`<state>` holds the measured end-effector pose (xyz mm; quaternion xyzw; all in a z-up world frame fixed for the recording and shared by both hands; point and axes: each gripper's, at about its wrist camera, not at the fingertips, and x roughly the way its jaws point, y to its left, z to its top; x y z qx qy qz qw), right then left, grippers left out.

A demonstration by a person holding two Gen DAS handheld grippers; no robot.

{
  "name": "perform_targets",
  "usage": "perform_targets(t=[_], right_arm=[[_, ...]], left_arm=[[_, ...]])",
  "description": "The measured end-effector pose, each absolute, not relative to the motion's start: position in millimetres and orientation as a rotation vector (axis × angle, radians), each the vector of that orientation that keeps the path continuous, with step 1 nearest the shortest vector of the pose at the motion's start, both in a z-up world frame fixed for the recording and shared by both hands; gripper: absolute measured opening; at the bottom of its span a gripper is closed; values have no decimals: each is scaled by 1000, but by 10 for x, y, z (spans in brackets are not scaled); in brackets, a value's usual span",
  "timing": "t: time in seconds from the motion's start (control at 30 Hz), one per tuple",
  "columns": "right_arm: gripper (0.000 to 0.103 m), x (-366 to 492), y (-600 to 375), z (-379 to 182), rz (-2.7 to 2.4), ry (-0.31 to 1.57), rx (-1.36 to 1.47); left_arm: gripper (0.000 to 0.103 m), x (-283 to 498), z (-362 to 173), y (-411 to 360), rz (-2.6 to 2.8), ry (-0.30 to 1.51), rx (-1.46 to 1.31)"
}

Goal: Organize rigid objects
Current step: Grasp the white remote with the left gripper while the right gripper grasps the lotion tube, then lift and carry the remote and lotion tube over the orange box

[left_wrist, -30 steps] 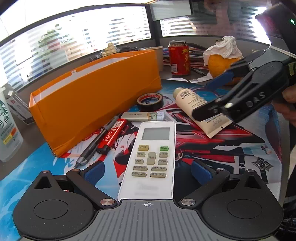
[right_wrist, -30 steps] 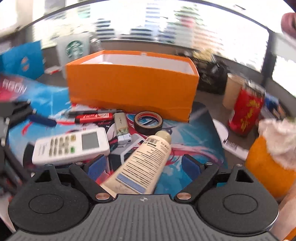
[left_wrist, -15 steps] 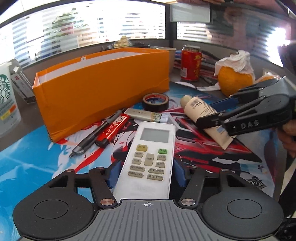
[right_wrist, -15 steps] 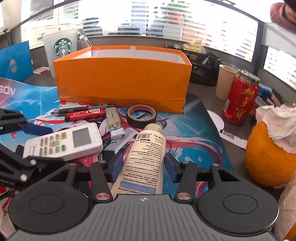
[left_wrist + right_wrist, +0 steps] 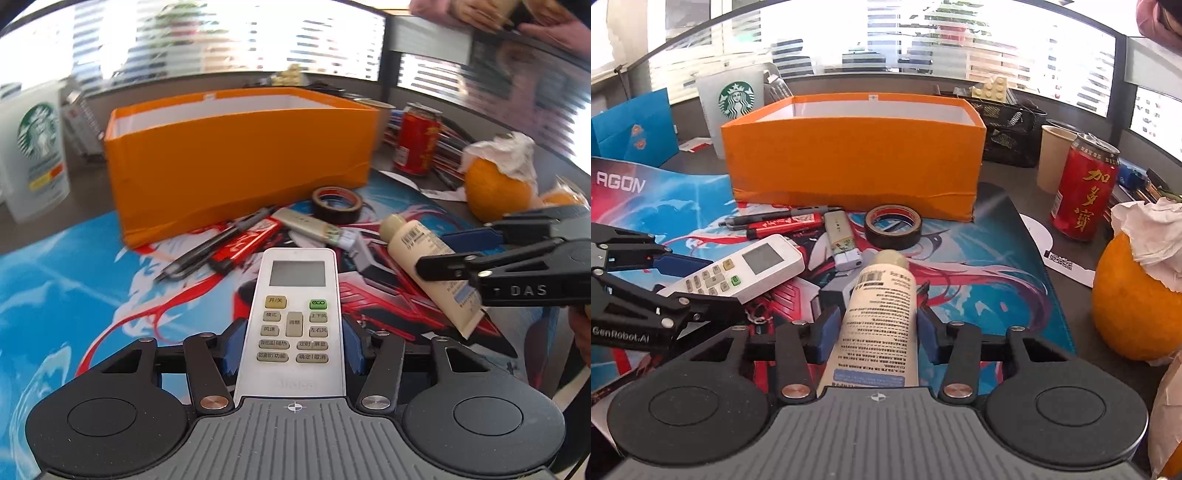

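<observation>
My left gripper (image 5: pixel 293 341) is shut on a white remote control (image 5: pixel 295 317), its blue pads pressing both long sides. My right gripper (image 5: pixel 877 330) is shut on a cream tube (image 5: pixel 879 317) with printed text. The remote (image 5: pixel 738 271) and the tube (image 5: pixel 428 266) each show in the other view, held just above the printed mat. An open orange box (image 5: pixel 236 162) stands behind them, its inside white. A black tape roll (image 5: pixel 893 226), a lighter (image 5: pixel 842 240), a red marker (image 5: pixel 785 225) and a black pen (image 5: pixel 768 218) lie on the mat in front of the box.
A red drink can (image 5: pixel 1084 186), a paper cup (image 5: pixel 1054 157) and an orange fruit with tissue on it (image 5: pixel 1134 310) stand at the right. A Starbucks bag (image 5: pixel 733 110) and a blue bag (image 5: pixel 631 127) stand at the back left. A black mesh basket (image 5: pixel 1012 136) sits behind the box.
Both grippers went from open to shut, the left on the remote and the right on the tube. Both views have risen slightly and the box now looks closer.
</observation>
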<state>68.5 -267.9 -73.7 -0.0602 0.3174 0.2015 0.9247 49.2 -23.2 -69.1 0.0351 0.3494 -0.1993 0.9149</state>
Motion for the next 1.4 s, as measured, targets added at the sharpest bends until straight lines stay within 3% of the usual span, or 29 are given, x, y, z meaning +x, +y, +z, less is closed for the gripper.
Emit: perform_targets(t=[0.03,0.1,0.27,0.37,0.43,0.5,0.53,0.57,0.67,1.07,1.4], right_arm=[[37,679,-2683,-723,415,644,-120],[23,654,-2685,-665,421,620,-116],[16,675,-2658,-635,407,617,-132],[18,711,-2688,-647,396,620,-93],[27,741,-2704,-659,382,633,-61],[56,732,-2689,-684,349,634,-68],[59,717,-2669,-695,342,629,-86],[59,705,-2637,-712,339,630,-101],[45,732,-2531,-797,338,672,-133],[43,665,-2333,-804,380,649,-301],[43,888,-2450,-567,530,710,-85]], left_arm=[[52,498,-683,-207,-398,726,60],[52,508,-677,-147,-373,741,37],[52,466,-700,-134,-316,737,86],[52,425,-722,-168,-308,723,117],[52,416,-722,-164,-299,719,109],[52,424,-722,-167,-293,717,103],[52,423,-725,-171,-286,714,100],[52,421,-727,-185,-278,711,103],[52,423,-737,-239,-256,699,116],[51,399,-645,-89,-251,694,36],[51,427,-390,86,-235,654,-15]])
